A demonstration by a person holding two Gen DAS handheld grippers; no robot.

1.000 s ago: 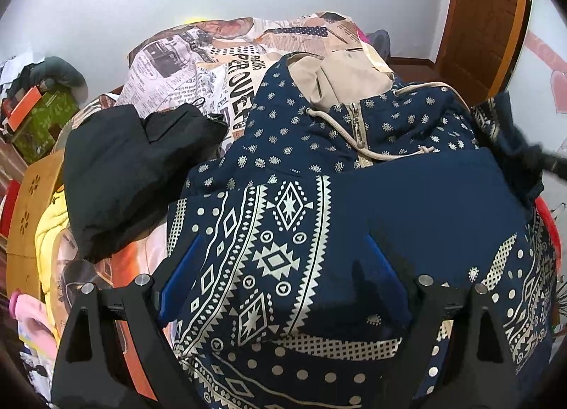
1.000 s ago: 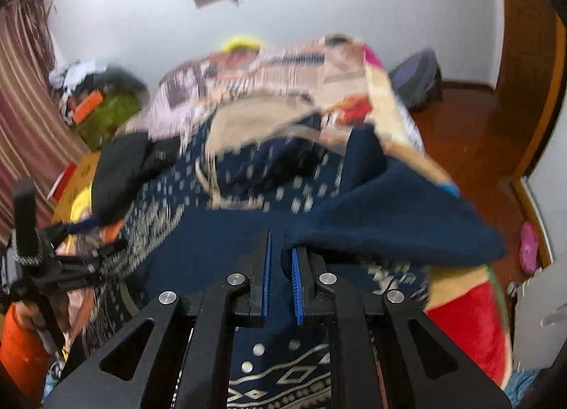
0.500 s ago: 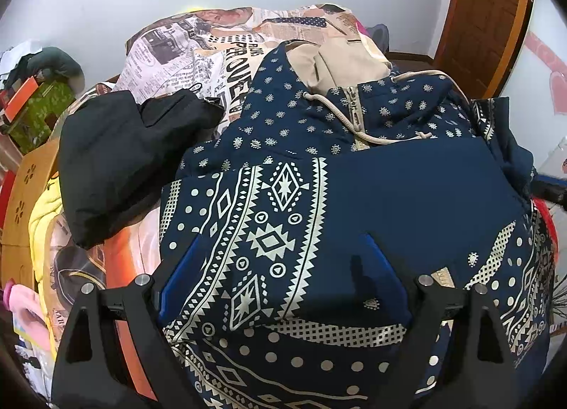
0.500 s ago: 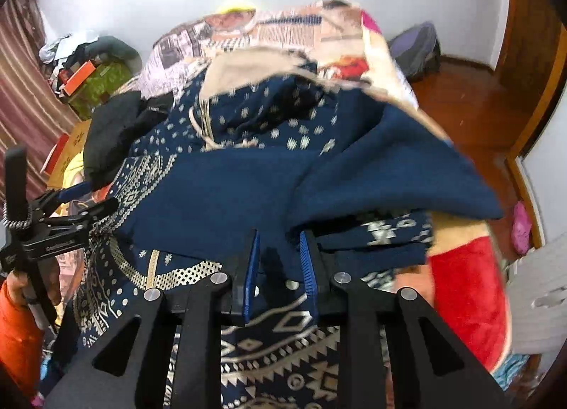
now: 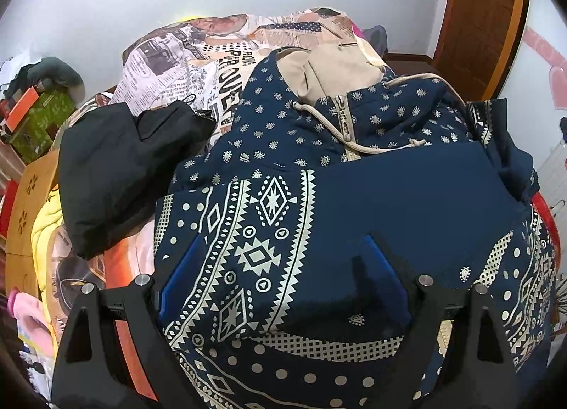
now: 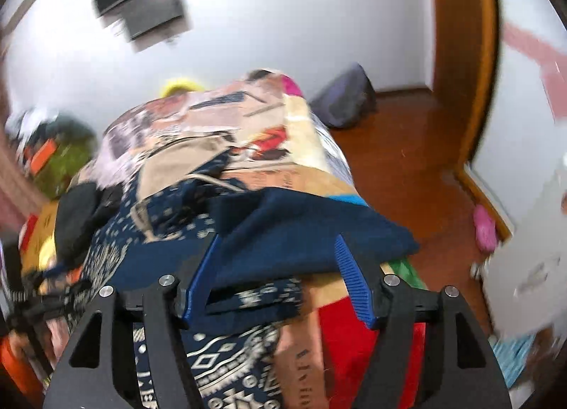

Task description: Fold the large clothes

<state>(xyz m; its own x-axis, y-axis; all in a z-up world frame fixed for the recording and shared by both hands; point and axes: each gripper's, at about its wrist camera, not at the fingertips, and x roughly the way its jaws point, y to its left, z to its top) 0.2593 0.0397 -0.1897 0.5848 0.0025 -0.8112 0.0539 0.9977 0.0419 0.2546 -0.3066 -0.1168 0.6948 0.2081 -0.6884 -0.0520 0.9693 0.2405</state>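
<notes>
A navy hoodie (image 5: 319,203) with white geometric print and a beige hood (image 5: 333,68) lies face up on the bed. One plain navy sleeve (image 5: 407,196) is folded across its chest. My left gripper (image 5: 280,267) hovers low over the hoodie's lower front, open wide and pinching nothing. In the blurred right wrist view, my right gripper (image 6: 276,270) is at the bed's right side with its jaws opening. The folded sleeve end (image 6: 304,231) lies loose between and beyond the blue pads (image 6: 198,278), which do not press on it.
A black garment (image 5: 124,168) lies left of the hoodie on the newspaper-print blanket (image 5: 170,68). Yellow cloth (image 5: 42,231) and boxes sit further left. A red blanket (image 6: 354,338) hangs at the bed's right edge. Wooden floor (image 6: 407,146), a dark bag (image 6: 343,97) and a door (image 5: 478,19) are on the right.
The right gripper let go of the sleeve, its jaws spread apart, and it drew back towards the bed's right side. The sleeve now rests across the hoodie. The left gripper stayed put.
</notes>
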